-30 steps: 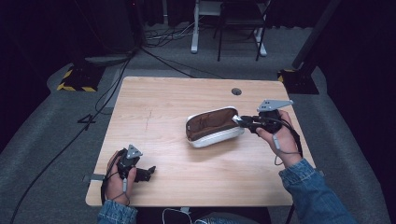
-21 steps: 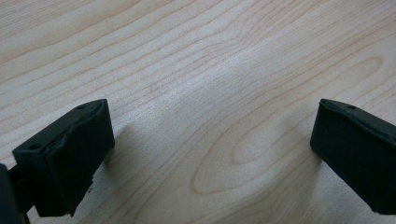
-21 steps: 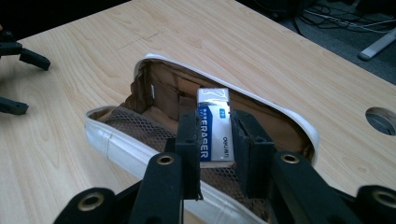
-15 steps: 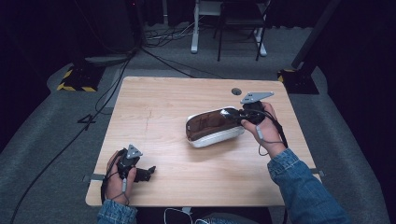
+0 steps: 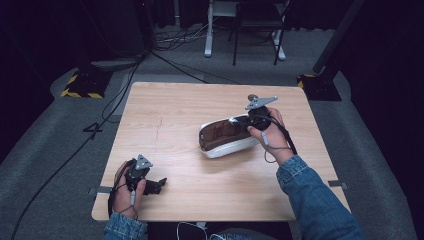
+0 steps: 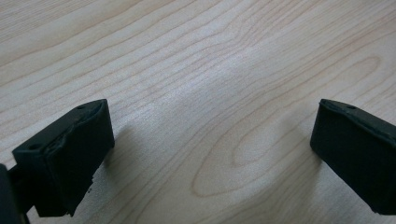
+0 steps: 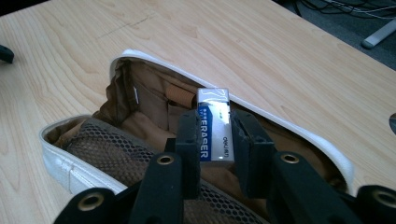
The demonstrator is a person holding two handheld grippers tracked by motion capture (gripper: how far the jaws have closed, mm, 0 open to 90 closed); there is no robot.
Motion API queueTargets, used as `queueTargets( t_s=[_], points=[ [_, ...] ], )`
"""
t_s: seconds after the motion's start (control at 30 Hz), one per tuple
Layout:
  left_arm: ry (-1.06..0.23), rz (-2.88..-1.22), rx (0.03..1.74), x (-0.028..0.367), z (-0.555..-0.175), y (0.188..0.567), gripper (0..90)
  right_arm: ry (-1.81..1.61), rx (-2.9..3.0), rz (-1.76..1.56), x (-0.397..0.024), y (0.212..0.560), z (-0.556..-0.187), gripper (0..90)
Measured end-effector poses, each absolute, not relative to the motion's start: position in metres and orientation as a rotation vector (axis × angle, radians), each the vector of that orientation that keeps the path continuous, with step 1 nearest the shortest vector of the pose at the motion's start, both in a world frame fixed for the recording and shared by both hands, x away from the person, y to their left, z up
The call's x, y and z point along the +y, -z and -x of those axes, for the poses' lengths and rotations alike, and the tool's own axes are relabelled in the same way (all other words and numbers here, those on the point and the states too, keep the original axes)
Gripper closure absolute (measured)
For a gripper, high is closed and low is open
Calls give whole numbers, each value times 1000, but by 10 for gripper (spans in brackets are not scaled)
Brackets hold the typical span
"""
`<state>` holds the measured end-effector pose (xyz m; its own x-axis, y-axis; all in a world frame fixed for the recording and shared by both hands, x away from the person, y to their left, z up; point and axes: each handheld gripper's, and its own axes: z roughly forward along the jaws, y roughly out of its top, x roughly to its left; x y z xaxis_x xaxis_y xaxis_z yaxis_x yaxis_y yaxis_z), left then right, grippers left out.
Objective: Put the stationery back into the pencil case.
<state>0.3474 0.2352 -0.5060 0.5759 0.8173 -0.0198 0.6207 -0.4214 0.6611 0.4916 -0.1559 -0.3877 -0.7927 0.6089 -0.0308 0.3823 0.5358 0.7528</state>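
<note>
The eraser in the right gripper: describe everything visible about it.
The eraser is a small white block in a blue, white and black paper sleeve printed "ERASER". The right gripper is shut on its two long sides, holding it above the brown lining of the open white pencil case. Its bare white end points away from the camera.

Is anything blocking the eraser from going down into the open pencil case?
Nothing visible does. The right gripper holds the eraser right over the pencil case, whose mouth gapes open, with bare brown lining below. The left gripper rests far off.
</note>
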Motion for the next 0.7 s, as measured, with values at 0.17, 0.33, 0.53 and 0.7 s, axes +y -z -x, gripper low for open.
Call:
queueTargets(
  t_s=[0.17, 0.33, 0.53, 0.7],
  points=[
    [-407, -2180, 1142, 235, -347, 506, 1, -1080, 2509, -815, -149, 394, -494, 735],
    [-406, -2181, 1142, 235, -347, 506, 1, -1046, 2547, -812, -145, 401, -499, 735],
    [-406, -2180, 1139, 235, -348, 506, 1, -1029, 2583, -786, -141, 407, -499, 735],
    [-406, -2180, 1139, 235, -348, 506, 1, -1010, 2622, -755, -135, 413, -498, 735]
  ],
)
